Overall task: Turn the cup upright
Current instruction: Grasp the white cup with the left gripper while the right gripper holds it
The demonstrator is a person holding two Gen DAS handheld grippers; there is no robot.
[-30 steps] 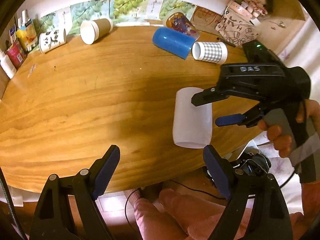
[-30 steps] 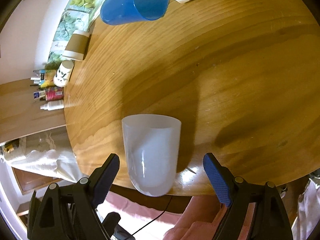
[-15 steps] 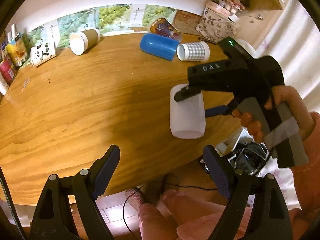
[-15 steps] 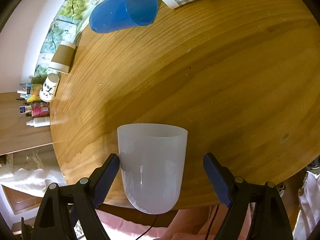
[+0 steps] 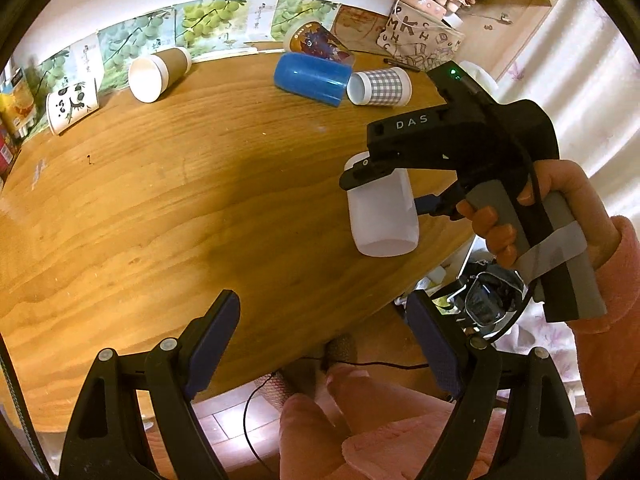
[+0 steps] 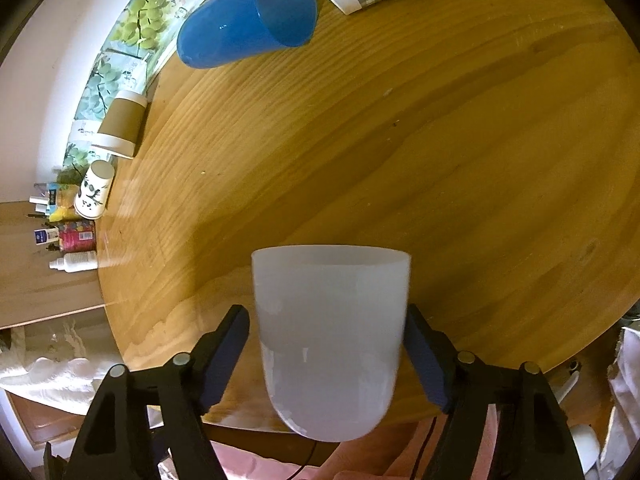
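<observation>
A frosted white plastic cup point(image 6: 330, 340) is between the blue pads of my right gripper point(image 6: 328, 354), both pads touching its sides. It points rim away from the camera. In the left wrist view the same cup point(image 5: 382, 210) sits in the right gripper point(image 5: 384, 184) near the right edge of the round wooden table point(image 5: 160, 200); whether it touches the tabletop is unclear. My left gripper point(image 5: 324, 344) is open and empty over the table's near edge.
Other cups lie on their sides at the far edge: a blue tumbler point(image 5: 310, 78), a checked paper cup point(image 5: 380, 88), a brown paper cup point(image 5: 158, 72), a panda cup point(image 5: 72, 104), a printed cup point(image 5: 316, 42). Bottles point(image 6: 68, 240) stand on a side shelf.
My right gripper moved in around the white cup and its pads closed from a wide gap onto the cup's sides. The left gripper stayed open.
</observation>
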